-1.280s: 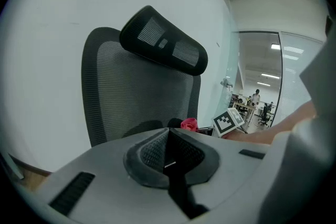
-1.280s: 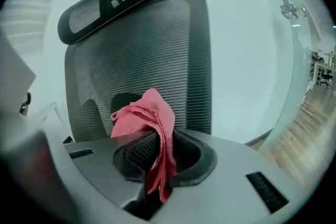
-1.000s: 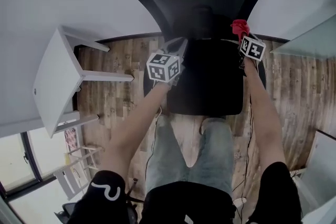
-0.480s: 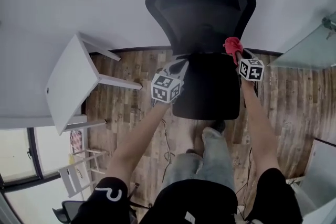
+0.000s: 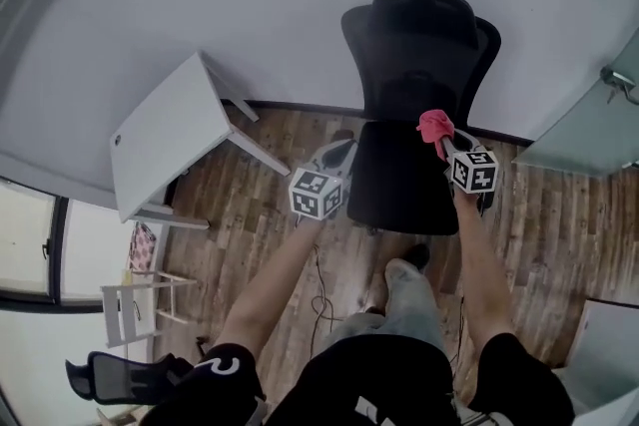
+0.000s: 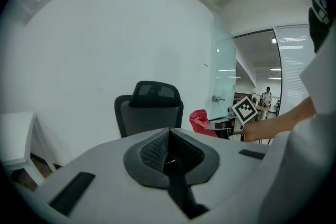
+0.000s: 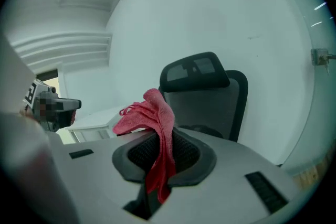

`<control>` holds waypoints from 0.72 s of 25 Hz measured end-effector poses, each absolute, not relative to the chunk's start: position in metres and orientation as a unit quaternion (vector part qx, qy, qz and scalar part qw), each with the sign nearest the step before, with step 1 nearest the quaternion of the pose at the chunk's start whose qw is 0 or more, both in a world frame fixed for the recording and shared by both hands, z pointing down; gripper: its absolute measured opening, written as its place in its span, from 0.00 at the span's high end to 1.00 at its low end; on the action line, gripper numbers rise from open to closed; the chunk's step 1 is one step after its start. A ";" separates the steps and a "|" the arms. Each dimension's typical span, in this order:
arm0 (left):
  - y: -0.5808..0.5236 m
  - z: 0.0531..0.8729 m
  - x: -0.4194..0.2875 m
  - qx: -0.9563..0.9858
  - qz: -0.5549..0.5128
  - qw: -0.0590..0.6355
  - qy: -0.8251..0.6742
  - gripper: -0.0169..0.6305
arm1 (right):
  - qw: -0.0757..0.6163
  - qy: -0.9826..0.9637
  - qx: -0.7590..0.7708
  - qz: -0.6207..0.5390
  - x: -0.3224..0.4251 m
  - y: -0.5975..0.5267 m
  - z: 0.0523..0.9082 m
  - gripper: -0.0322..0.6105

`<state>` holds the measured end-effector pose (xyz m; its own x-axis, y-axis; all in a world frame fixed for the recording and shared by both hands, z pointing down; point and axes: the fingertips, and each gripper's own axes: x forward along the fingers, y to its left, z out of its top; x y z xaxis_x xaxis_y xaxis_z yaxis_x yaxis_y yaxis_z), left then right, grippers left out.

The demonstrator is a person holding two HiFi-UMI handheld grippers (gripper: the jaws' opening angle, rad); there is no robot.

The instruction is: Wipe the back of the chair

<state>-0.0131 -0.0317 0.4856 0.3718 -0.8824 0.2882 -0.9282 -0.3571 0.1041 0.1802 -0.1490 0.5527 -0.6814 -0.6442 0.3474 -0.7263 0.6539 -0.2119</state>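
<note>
As the person has stepped back over the last second, the black mesh-backed office chair (image 5: 419, 85) now stands farther from both grippers, so wiping has yet to begin. The right gripper (image 5: 442, 141) is clamped on a crumpled red cloth (image 7: 157, 123), and the backrest lies beyond it, untouched. The left gripper (image 6: 168, 157), jaws together and empty, hangs near the chair's left.

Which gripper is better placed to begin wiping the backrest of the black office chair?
Right. The right gripper is shut on the crumpled red cloth and faces the backrest of the black mesh office chair. The left gripper is shut with nothing between its fingers.
</note>
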 end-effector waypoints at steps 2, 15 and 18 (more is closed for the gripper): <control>-0.008 0.469 -0.017 0.816 0.084 0.117 -0.560 0.94 | 0.117 -0.904 0.377 0.166 0.174 -0.120 0.534 0.84; 0.132 0.388 0.003 0.784 0.004 0.105 -0.612 0.94 | 0.089 -0.921 0.360 0.117 0.184 0.044 0.414 0.85; 0.154 0.380 0.027 0.784 -0.007 0.106 -0.612 0.94 | 0.082 -0.926 0.353 0.108 0.199 0.070 0.395 0.85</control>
